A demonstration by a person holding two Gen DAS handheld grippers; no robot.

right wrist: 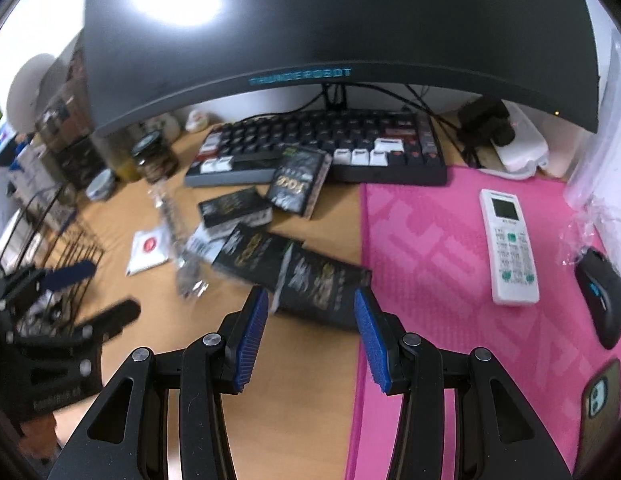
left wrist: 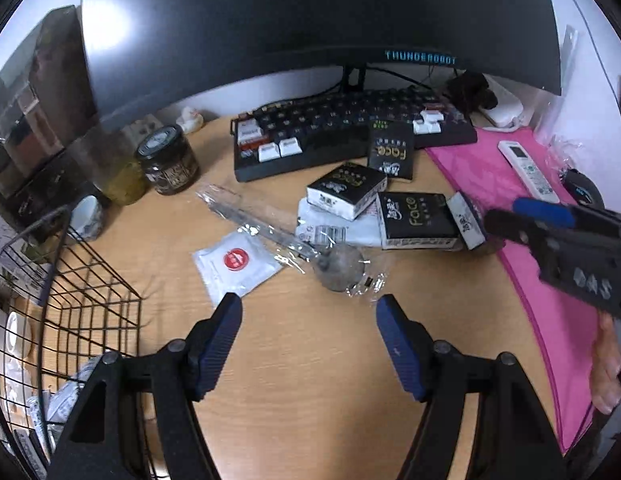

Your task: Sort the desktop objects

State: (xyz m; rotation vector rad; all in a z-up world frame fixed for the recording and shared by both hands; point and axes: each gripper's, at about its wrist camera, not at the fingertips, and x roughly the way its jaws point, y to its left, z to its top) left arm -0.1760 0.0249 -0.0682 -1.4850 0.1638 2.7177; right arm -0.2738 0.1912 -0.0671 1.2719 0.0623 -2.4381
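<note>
Hovering over bare desk [left wrist: 302,360], left gripper [left wrist: 309,304] fingers apart; right gripper [right wrist: 310,300] fingers apart, empty, near mat edge [right wrist: 360,320].

Overhead light glared off the curved black glossy monitor [right wrist: 338,20]; the right view was motion-blurred, both fisheye edges bent and dark.

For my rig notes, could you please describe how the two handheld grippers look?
Both the left gripper and the right gripper have angular matte black frames with cut-out openings and round silver pivot bolts. Their fingers carry ribbed blue pads. No sleeve or cable shows.
</note>
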